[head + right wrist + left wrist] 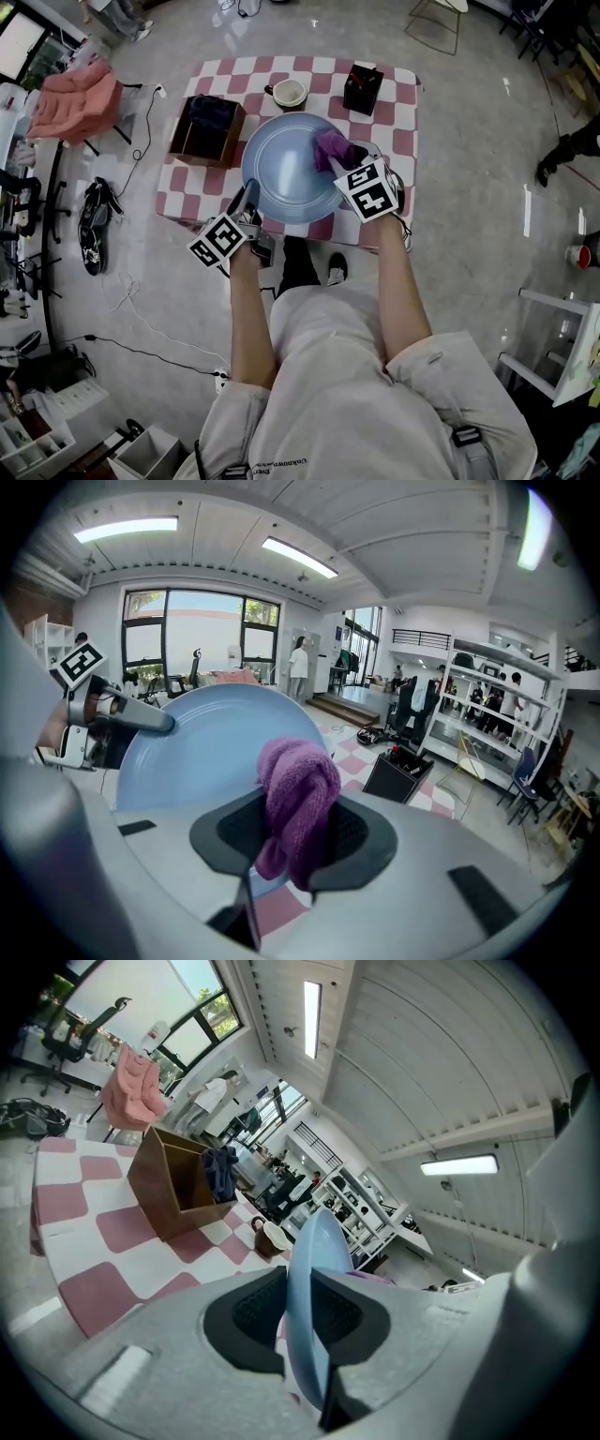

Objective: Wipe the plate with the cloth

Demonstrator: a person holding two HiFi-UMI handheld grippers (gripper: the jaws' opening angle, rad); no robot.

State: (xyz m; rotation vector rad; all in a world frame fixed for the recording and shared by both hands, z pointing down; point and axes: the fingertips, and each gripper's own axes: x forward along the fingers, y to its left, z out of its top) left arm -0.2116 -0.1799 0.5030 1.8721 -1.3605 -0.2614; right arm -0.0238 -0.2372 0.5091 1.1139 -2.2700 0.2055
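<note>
Plate (281,173), round, pale blue, over pink/white checked table (398,117); rim at 7 o'clock pinched betw. left gripper (298,1302) jaws. Right gripper (298,841) jaws clamp purple knitted cloth (298,794), pressed on plate at 2 o'clock.

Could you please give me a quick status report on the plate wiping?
Left gripper shut on blue plate rim. Right gripper shut on purple cloth, over the plate's face. Nothing in the way.

Open lab or workshop hall, polished concrete floor (469,131), shelving racks (487,691), large windows (202,630), ceiling strip lights (300,557)
</note>
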